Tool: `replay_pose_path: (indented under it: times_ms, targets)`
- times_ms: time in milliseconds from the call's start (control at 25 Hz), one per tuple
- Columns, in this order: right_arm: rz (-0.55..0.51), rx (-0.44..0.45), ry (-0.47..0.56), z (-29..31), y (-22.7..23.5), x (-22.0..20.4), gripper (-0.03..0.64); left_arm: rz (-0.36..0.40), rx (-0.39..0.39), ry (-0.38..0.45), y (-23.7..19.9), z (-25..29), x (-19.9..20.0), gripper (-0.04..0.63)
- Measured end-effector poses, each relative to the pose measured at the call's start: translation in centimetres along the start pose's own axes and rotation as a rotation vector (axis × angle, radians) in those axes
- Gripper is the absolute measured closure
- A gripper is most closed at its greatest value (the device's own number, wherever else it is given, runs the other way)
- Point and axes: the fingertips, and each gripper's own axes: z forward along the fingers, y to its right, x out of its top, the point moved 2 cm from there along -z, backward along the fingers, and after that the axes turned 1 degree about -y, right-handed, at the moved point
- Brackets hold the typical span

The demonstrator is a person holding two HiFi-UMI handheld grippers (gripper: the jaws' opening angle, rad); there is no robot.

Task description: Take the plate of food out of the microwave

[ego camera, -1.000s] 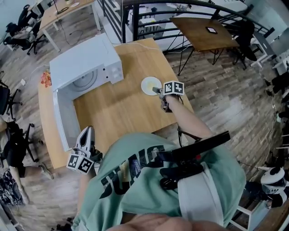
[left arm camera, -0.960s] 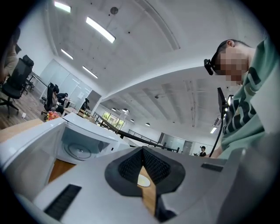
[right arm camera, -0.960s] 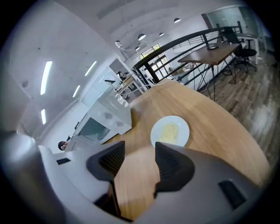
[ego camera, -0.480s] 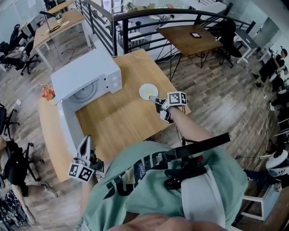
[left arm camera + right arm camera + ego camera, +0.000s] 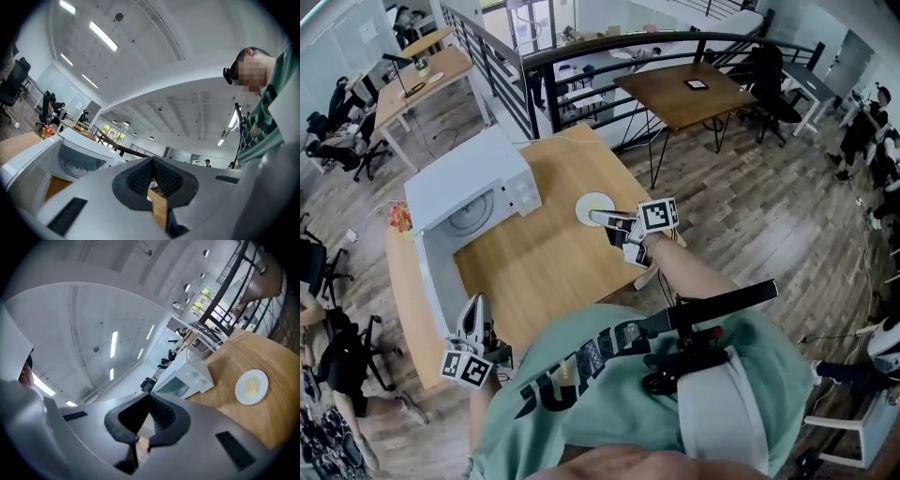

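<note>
The plate of food (image 5: 582, 203) sits near the tabletop's (image 5: 544, 258) far right edge, with the right tool (image 5: 598, 217) and left tool (image 5: 476, 305) both closed and empty.

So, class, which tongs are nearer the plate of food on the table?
Right. The right tongs hover just beside the plate, shut and empty; the left tongs are far off, by the open microwave door.
</note>
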Motion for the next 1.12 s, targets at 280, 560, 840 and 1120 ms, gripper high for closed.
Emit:
replay_pose_path:
  times_ms: [280,560,840,1120]
  targets:
    - [0.026,0.092,-0.038,-9.0,1.4,0.6,0.611,-0.059,0.060,0.012,9.3,4.3,-5.1,0.598]
    - [0.027,0.128,-0.083,-17.2,4.7,-0.4,0.611,-0.084,0.062,-0.102,17.6,9.6,-10.0,0.598]
    - [0.039,0.184,-0.053,-18.7,4.4,-1.6,0.611,-0.037,0.097,-0.150,19.9,9.9,-10.0,0.598]
    - [-0.118,0.124,-0.059,-17.0,0.3,-2.1,0.611,-0.023,0.037,-0.123,18.6,7.8,-8.1,0.598]
